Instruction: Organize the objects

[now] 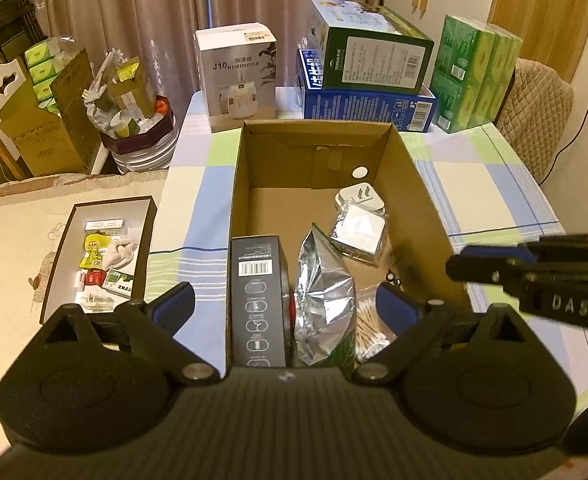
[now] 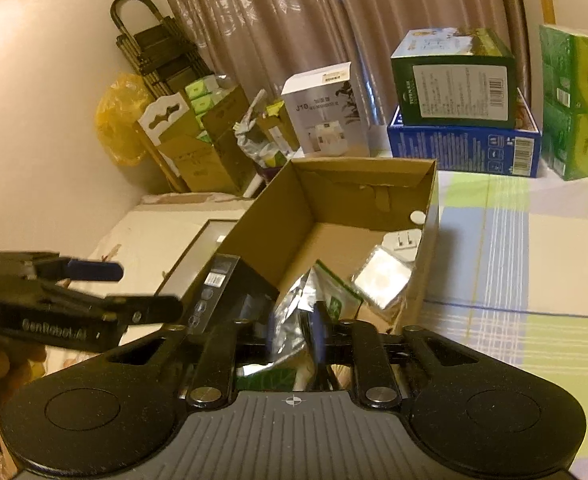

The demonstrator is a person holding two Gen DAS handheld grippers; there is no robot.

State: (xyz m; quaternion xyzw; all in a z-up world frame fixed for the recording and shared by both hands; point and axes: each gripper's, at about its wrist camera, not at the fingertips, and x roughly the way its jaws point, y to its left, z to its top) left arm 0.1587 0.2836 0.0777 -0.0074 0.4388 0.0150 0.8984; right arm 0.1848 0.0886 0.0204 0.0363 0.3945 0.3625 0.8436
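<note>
An open cardboard box (image 1: 421, 184) stands on the checked tablecloth. Inside it are an upright black carton (image 1: 258, 292), a silver foil bag (image 1: 325, 300), a pack of cotton swabs (image 1: 373, 328), a white plug adapter (image 1: 359, 198) and a wrapped square item (image 1: 357, 232). My left gripper (image 1: 284, 304) hangs open and wide over the box's near end, holding nothing. My right gripper (image 1: 459, 264) hovers over the box's right wall. In the right wrist view its fingers (image 2: 295, 320) stand a little apart, with the foil bag (image 2: 294, 300) seen beyond them, untouched. The left gripper (image 2: 150, 288) shows at the left there.
A shallow tray (image 1: 56, 264) of small packets lies on the cushion to the left. Behind the box stand a humidifier carton (image 1: 238, 76), a green carton (image 1: 373, 52) on a blue one (image 1: 369, 108), and green tissue packs (image 1: 473, 76). A full bin (image 1: 134, 120) sits beyond the table's left edge.
</note>
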